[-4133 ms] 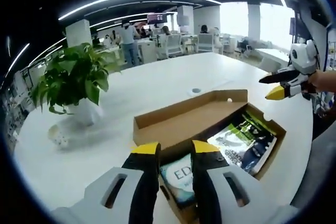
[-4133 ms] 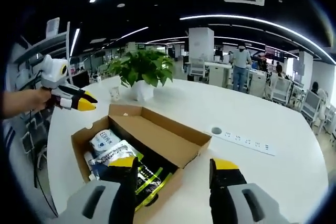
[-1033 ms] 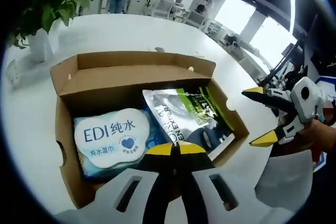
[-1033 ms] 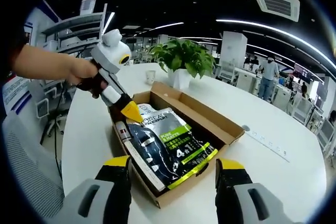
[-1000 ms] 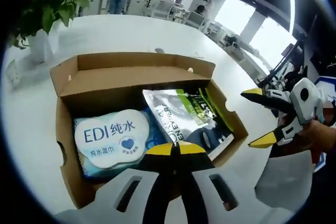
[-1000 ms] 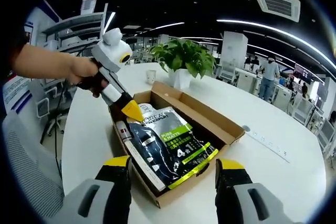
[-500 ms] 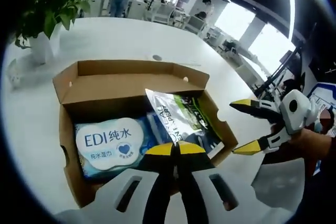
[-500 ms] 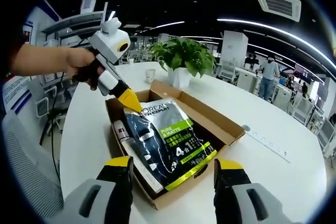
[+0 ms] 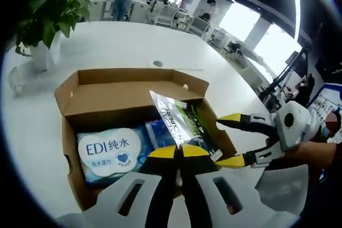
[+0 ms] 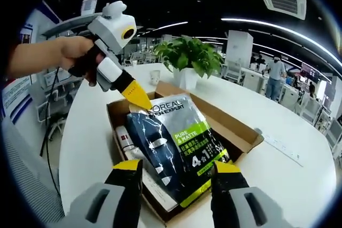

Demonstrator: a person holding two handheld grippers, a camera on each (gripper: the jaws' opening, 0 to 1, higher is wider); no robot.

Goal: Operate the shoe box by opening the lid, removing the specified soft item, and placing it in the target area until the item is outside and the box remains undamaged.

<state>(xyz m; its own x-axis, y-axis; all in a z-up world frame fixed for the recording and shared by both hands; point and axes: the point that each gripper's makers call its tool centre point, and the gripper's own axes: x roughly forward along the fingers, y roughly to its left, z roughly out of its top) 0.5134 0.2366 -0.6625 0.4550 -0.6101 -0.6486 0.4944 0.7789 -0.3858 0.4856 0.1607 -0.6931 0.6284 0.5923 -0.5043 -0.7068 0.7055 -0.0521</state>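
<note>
Spanning most of both views, the white bench (image 9: 133,41) carries an open cardboard shoe box (image 10: 235,132), lid already folded back. Inside: a dark L'Oreal pouch (image 10: 176,142), a wet-wipes pack (image 9: 109,148) beside it, and a flat carton under the pouch. The pouch is half out, tilted up. The left claw (image 10: 140,101) is pinched closed on its top edge; the right claw (image 10: 176,172) sits wide, jaws either side of the pouch's lower end. Pouch looks light, soft, glossy and likely slippery; best gripped at the sealed top seam, as now.
</note>
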